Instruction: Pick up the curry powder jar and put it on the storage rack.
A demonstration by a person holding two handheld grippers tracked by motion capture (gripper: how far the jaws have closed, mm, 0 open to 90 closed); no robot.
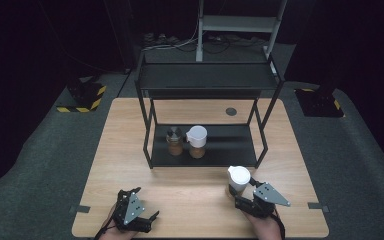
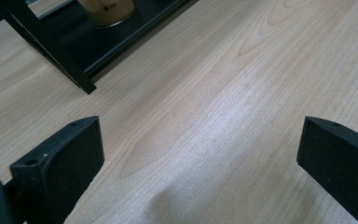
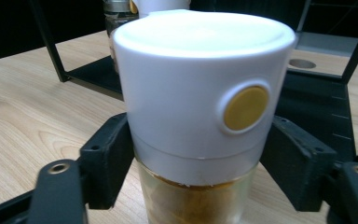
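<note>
High view: a white-lidded jar (image 1: 238, 180) is pinched by the right gripper (image 1: 243, 199) at lower right of the table (image 1: 195, 200); the left gripper (image 1: 142, 212) is held spread at lower left. Left gripper view: jaws are seen wide apart over bare wood. Right gripper view: the jar (image 3: 200, 116) is clamped between both pads, centre frame, before the rack (image 3: 317, 107).
</note>
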